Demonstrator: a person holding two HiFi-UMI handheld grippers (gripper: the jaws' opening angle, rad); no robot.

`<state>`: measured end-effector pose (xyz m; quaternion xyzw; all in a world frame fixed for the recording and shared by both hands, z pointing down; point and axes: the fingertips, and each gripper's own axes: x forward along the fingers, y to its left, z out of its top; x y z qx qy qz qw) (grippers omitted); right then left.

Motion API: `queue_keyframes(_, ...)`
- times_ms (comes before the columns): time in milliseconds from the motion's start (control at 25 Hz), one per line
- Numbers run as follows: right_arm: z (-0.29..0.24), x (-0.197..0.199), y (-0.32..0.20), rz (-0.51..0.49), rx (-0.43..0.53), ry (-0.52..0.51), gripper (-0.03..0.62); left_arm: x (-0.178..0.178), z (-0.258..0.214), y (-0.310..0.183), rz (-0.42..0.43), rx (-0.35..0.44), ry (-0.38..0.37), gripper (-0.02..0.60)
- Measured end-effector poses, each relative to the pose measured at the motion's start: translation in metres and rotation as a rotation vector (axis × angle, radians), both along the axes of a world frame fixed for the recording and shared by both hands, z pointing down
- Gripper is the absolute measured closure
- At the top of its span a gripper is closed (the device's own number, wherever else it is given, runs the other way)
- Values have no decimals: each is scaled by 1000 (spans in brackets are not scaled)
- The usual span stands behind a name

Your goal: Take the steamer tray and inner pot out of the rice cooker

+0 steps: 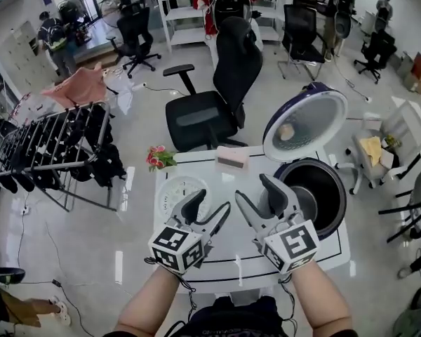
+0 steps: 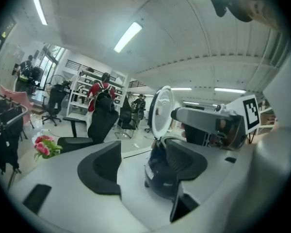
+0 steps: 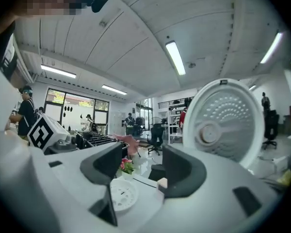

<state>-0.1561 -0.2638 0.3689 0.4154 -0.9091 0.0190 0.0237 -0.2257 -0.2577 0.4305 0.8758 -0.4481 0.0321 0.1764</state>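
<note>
The dark rice cooker (image 1: 316,192) stands on the right side of the white table (image 1: 217,269), its round lid (image 1: 305,121) raised upright. Its well shows a grey inside; whether that is the inner pot I cannot tell. A white perforated steamer tray (image 1: 177,190) lies flat on the table's left half. Both grippers are held up over the table's front. My left gripper (image 1: 212,203) hangs open and empty by the tray. My right gripper (image 1: 252,189) is open and empty just left of the cooker. The cooker (image 2: 157,176) and the tray (image 3: 122,194) also show past the jaws.
A pink tissue box (image 1: 231,159) and a small pot of pink flowers (image 1: 158,158) sit at the table's far edge. A black office chair (image 1: 210,104) stands behind the table. To the left is a drying rack (image 1: 56,146), and a white chair (image 1: 400,135) at the right.
</note>
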Motion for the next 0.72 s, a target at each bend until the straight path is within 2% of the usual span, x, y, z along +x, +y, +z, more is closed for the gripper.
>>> queue_keyframes(400,-16,154,29,287,6,21,349,134,-37,20,224,75,1,296)
queue_keyframes(560,-12,204,37,364,-13,34,349,173,-41,25,259,87,-17,296)
queue_keyframes(720,-7,246,42,415,-39,36,349,200,-43,27,258,89,-45,296)
